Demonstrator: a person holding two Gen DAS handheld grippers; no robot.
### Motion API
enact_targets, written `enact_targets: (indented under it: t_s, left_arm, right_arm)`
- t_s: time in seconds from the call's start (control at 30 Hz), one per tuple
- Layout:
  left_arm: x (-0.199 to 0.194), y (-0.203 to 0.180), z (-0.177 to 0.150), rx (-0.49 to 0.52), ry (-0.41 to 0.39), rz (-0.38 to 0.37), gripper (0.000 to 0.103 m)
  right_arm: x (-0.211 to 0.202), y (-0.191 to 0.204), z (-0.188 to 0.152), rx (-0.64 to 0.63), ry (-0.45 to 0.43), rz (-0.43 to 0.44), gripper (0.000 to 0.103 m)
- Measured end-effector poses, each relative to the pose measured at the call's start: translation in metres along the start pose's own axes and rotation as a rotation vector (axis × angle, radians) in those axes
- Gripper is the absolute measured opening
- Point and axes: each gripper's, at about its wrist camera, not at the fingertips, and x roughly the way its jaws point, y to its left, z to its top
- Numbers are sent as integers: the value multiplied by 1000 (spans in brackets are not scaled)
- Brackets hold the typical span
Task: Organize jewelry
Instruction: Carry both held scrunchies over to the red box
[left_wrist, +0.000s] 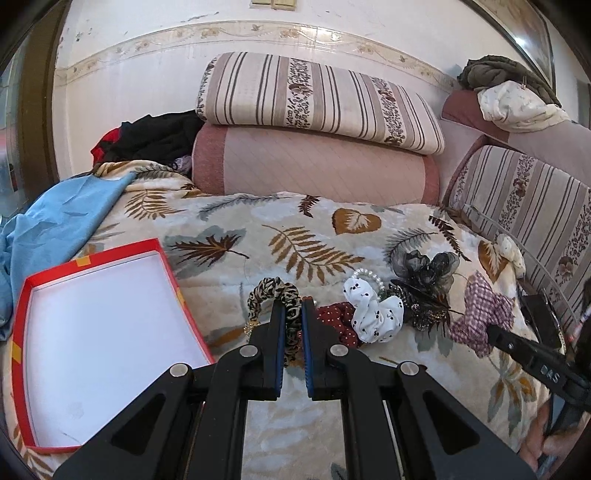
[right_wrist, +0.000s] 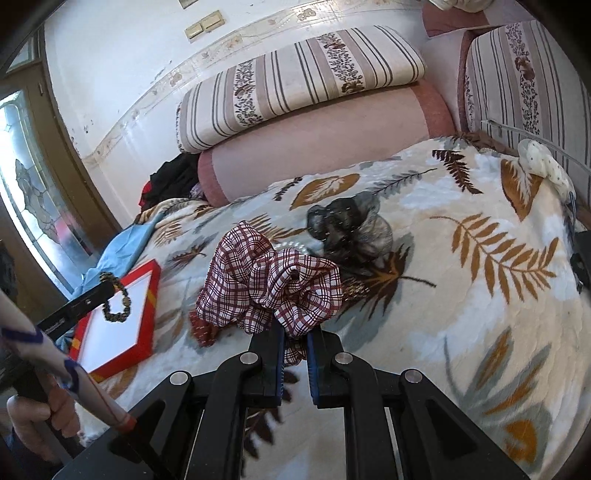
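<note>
My left gripper (left_wrist: 293, 308) is shut on a leopard-print scrunchie (left_wrist: 271, 293) and holds it above the leaf-patterned blanket; it also shows in the right wrist view (right_wrist: 116, 299), over the red box. My right gripper (right_wrist: 295, 332) is shut on a maroon plaid scrunchie (right_wrist: 269, 284), also in the left wrist view (left_wrist: 480, 317). A red box with a white inside (left_wrist: 96, 332) lies open at the left. On the blanket lie a red dotted scrunchie (left_wrist: 341, 323), a white dotted scrunchie (left_wrist: 373, 310), a pearl bracelet (left_wrist: 364, 275) and a black gauze flower piece (left_wrist: 428, 273).
Striped and pink cushions (left_wrist: 314, 147) are stacked against the wall behind. A blue cloth (left_wrist: 55, 229) lies left of the box. A cream fabric flower (right_wrist: 543, 166) lies by the striped cushion at the right. Dark clothes (left_wrist: 155, 136) are piled at the back left.
</note>
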Motion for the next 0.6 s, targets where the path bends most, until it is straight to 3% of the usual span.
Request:
enact_targets:
  t_s: [0.33,0.6]
  left_arm:
    - [-32,-6,-8,0,-30,37,8]
    - [-70,-27,-17,14,-61,27,8]
  right_arm:
    - [-39,33,-16,-25,2,49,11]
    - [-86,49,-9,-55,-68,74,11]
